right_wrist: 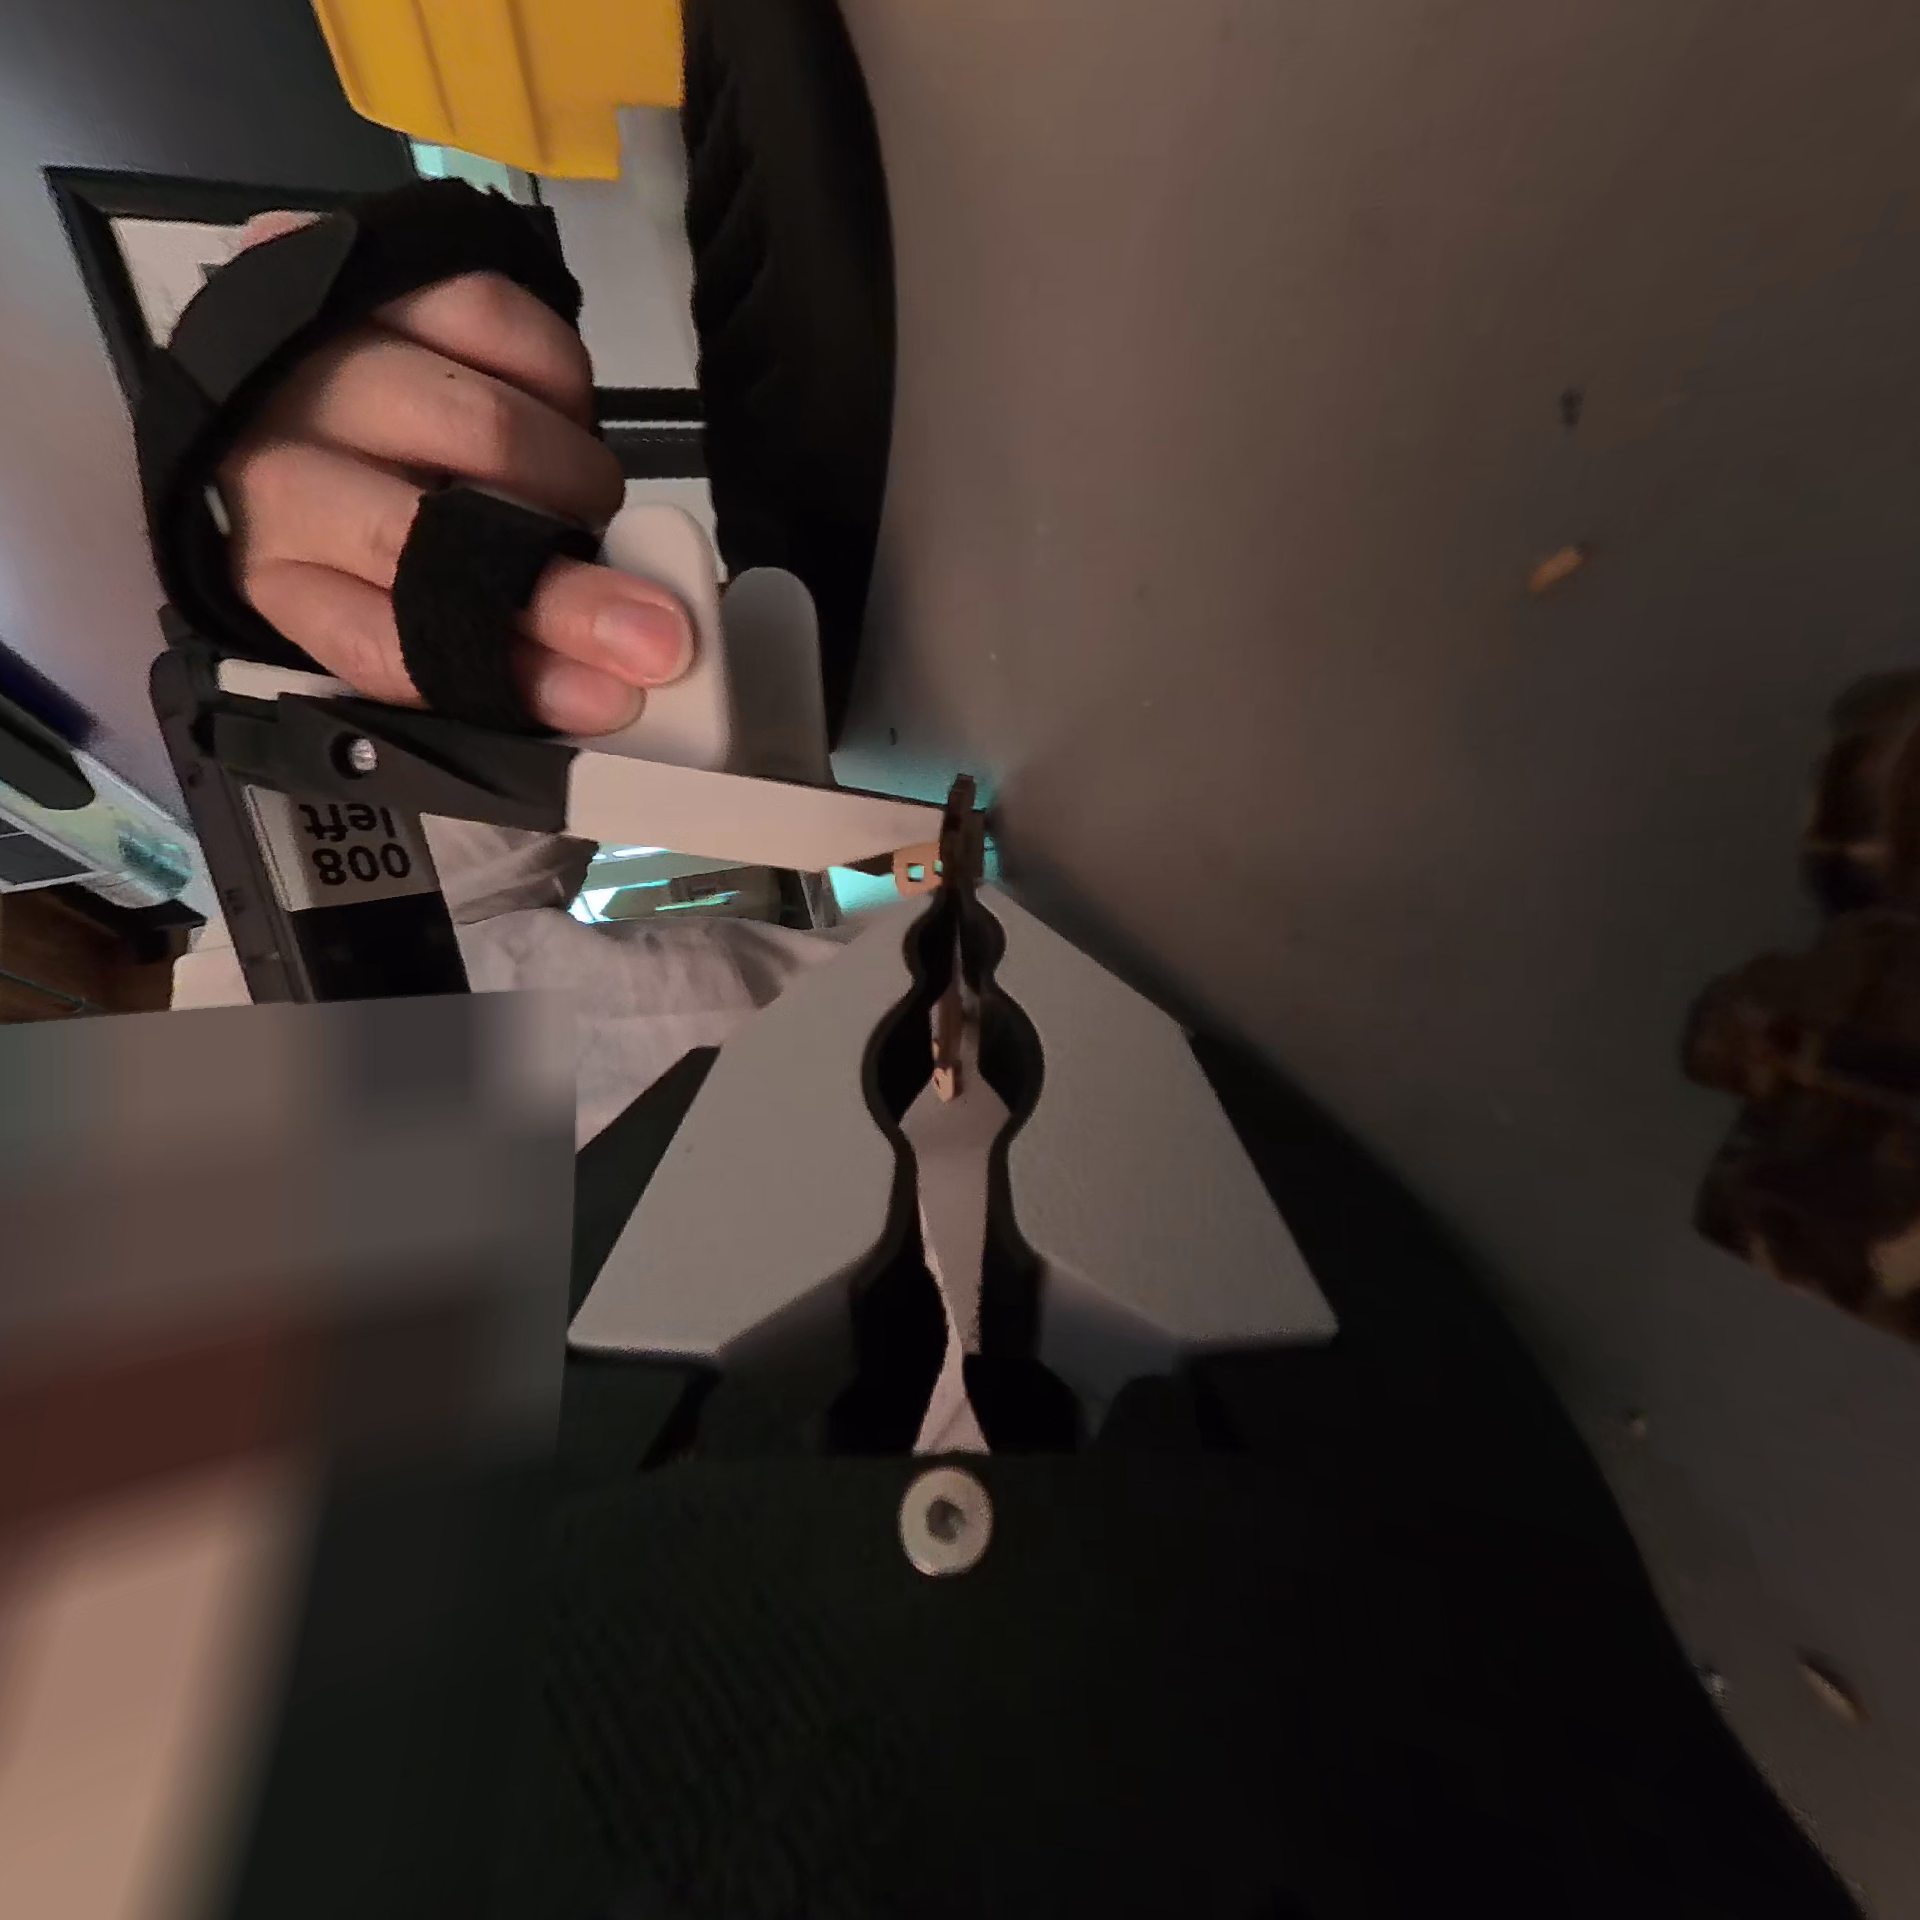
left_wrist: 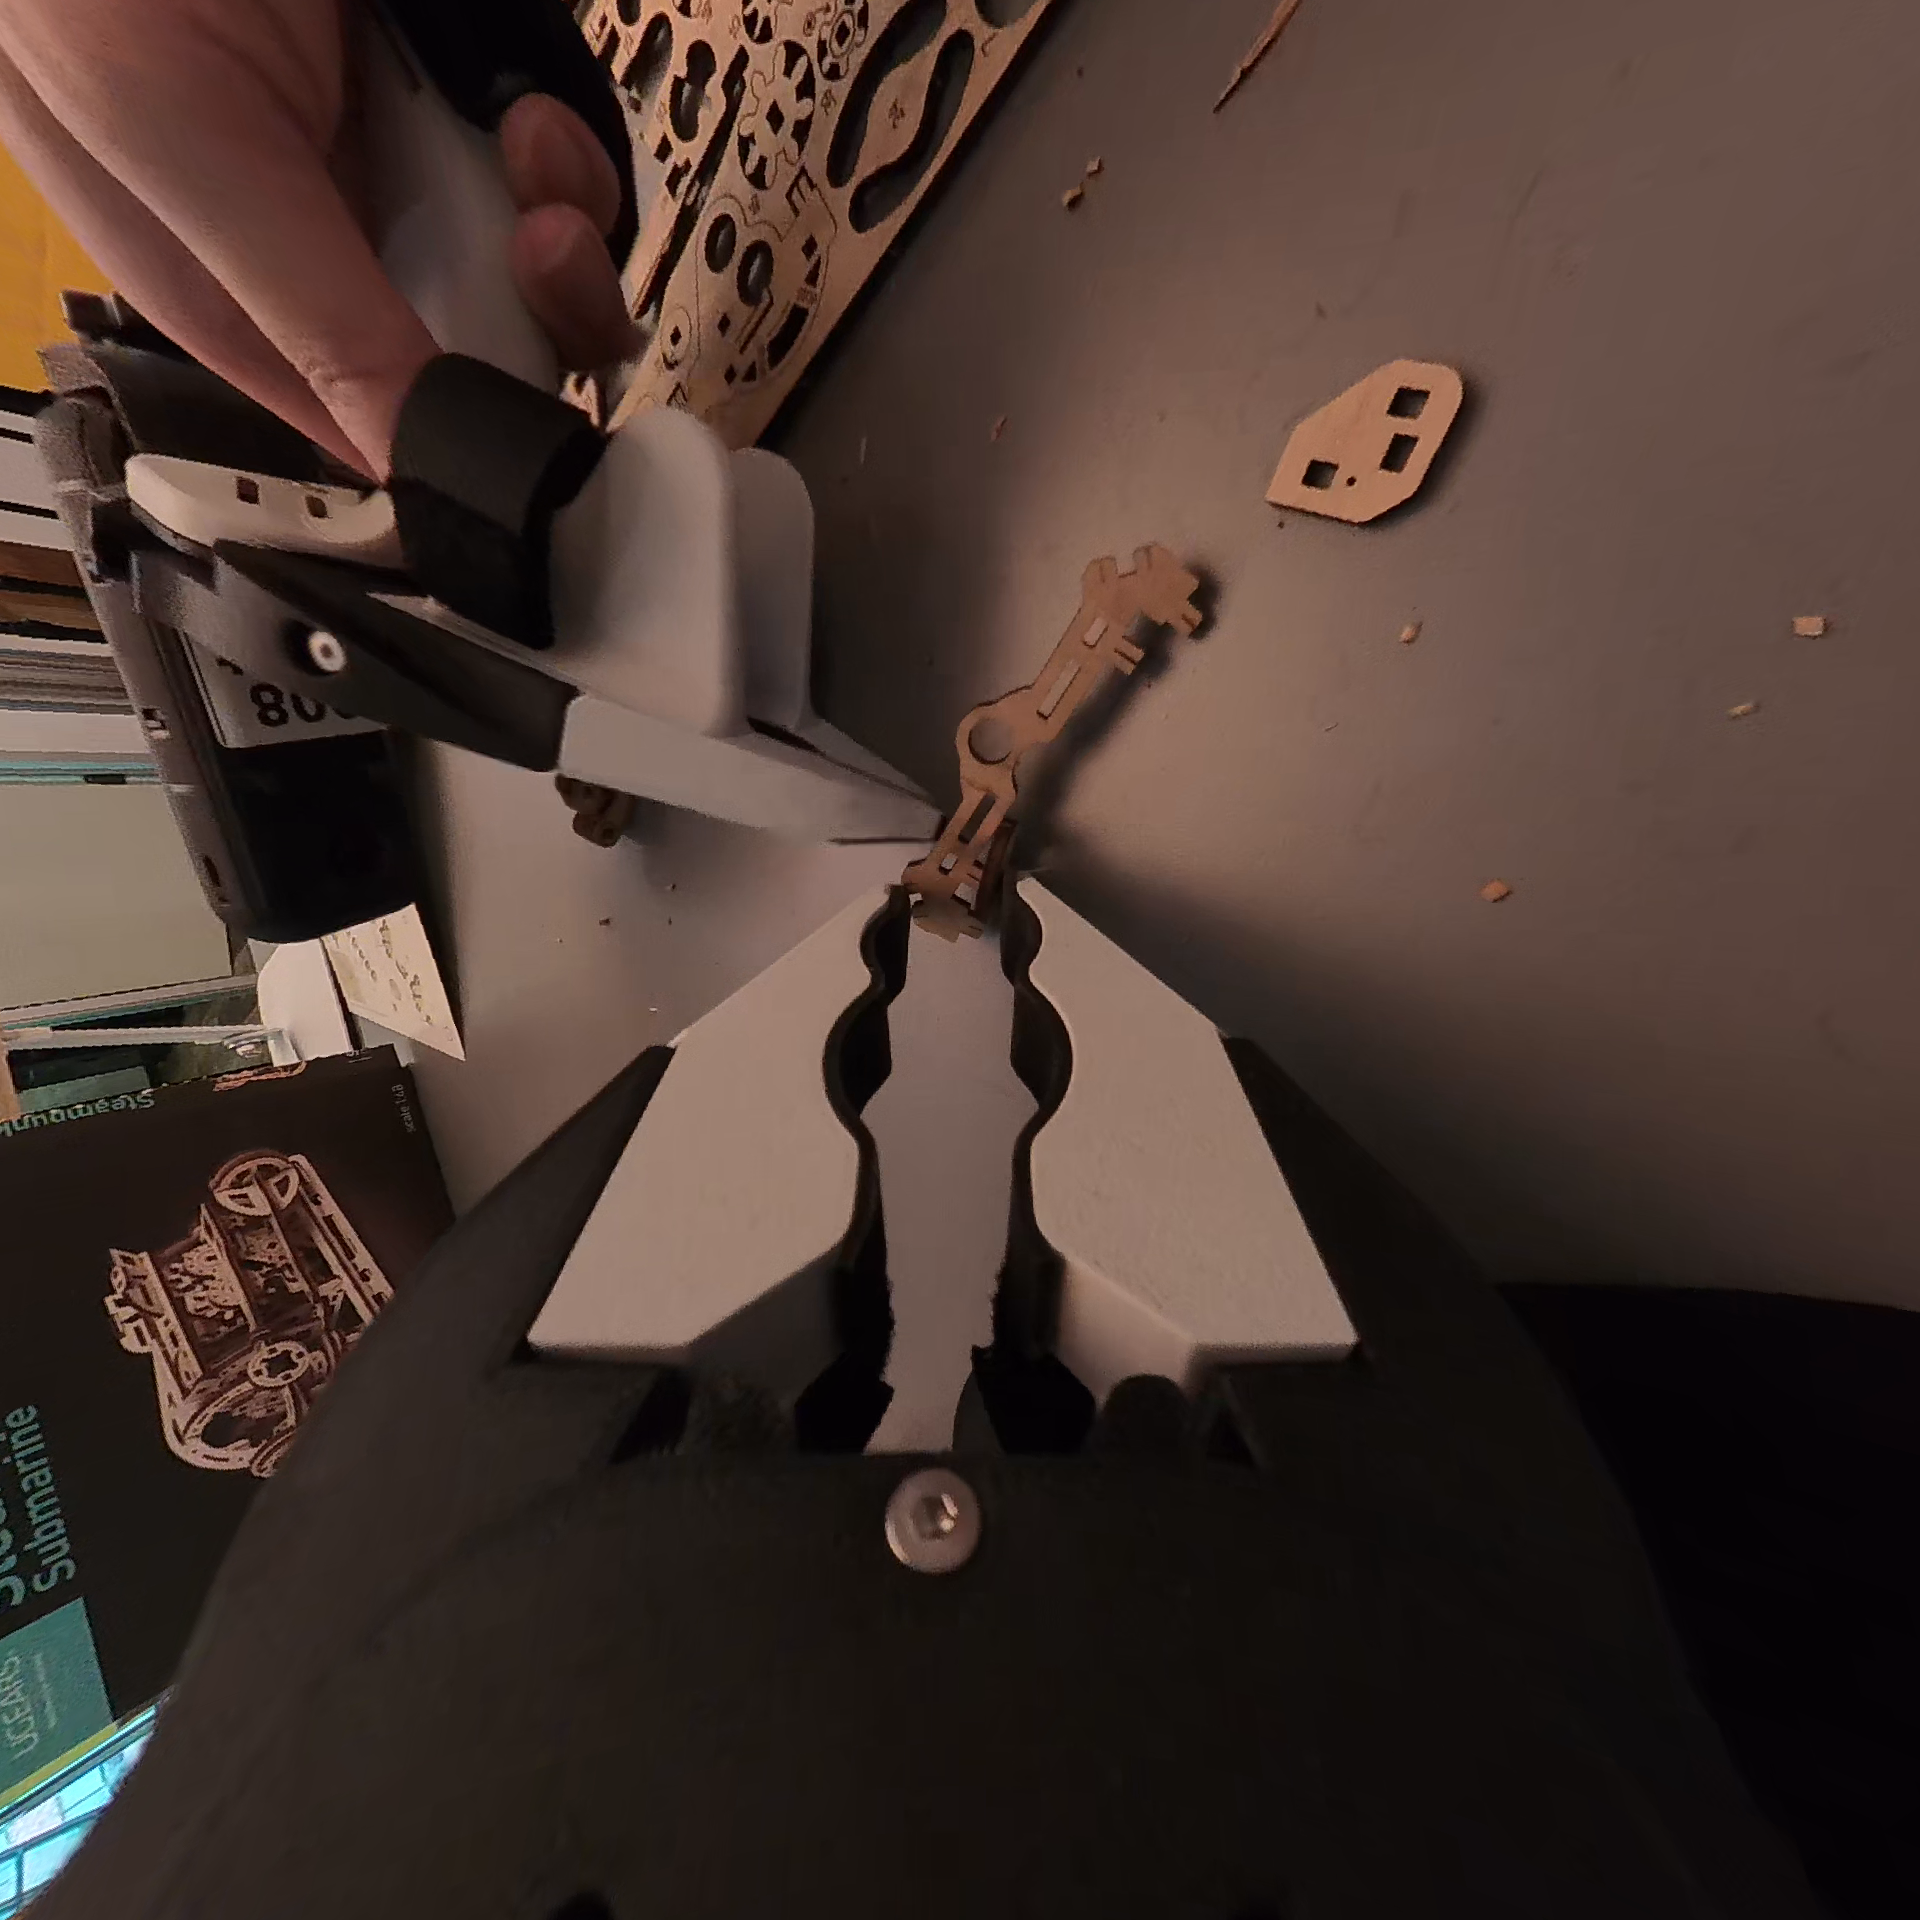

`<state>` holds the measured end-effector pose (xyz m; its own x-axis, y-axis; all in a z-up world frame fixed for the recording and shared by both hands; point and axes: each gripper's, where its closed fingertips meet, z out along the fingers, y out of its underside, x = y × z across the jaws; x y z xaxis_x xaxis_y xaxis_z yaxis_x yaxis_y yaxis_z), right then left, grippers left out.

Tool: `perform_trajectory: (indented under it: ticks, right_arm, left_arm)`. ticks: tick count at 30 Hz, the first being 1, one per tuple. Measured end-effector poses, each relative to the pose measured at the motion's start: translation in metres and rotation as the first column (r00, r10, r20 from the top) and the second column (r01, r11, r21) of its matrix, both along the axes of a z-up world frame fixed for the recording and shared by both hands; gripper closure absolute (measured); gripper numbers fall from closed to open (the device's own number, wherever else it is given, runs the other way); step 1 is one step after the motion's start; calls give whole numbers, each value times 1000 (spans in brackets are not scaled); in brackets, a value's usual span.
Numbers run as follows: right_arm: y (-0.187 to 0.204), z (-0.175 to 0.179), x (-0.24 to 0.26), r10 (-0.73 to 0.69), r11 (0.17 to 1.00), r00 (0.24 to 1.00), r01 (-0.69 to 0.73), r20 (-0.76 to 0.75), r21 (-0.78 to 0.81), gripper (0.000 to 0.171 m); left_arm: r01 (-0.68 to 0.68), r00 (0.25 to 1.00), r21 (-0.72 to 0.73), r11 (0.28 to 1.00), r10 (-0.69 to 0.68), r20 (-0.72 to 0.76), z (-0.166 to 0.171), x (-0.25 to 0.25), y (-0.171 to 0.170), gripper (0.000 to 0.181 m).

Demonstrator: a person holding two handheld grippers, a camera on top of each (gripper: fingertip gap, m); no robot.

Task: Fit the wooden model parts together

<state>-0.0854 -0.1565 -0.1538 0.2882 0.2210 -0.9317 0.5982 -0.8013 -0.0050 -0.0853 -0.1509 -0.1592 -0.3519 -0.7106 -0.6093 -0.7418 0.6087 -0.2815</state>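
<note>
The left claw (left_wrist: pixel 951 904) is closed on the lower end of the long strip (left_wrist: pixel 1049 696), whose axis runs up and away over the worktop (left_wrist: pixel 1455 935). The right claw (right_wrist: pixel 961 914) is closed on a small part (right_wrist: pixel 951 1039) and meets the strip crosswise at that end.

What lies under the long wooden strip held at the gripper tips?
Under the strip is bare grey table with its shadow; no other part lies beneath. Its lower end is hidden where the left hand-held gripper and the right hand-held gripper meet.
</note>
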Motion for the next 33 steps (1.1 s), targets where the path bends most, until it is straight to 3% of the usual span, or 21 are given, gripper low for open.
perform_trajectory:
  ticks: [18,33]
  right_arm:
    - [1,1,-5,-63,998,997,63,37,-2,163]
    - [-7,-4,-2,88,992,990,-97,108,79,169]
  left_arm:
    - [-8,1000,3,1000,8,-11,0,-1,2,165]
    - [16,1000,-10,1000,-16,-5,0,3,-2,166]
